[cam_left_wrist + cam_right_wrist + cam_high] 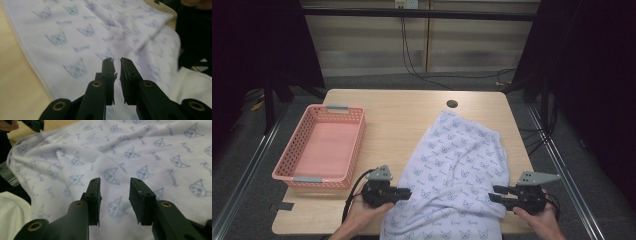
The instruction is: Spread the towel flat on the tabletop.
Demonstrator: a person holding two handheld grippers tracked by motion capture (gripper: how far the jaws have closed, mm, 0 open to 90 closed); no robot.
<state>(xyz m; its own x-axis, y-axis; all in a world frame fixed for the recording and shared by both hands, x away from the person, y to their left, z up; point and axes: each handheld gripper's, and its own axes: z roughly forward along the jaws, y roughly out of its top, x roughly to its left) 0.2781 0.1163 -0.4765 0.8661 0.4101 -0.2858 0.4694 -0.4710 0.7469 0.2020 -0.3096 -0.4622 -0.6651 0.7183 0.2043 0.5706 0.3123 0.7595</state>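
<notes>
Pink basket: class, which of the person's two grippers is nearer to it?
Left. The left gripper sits just beside the pink basket's near corner; the right gripper is across the cloth.

Light wooden desk (402,125) with rounded corners and a dark cable hole (452,104) near its far edge; grey floor (242,165) around it; pale panelled wall (462,40) behind, black cables (412,65) hanging down it; black curtains (257,45) at both sides; dim light
</notes>
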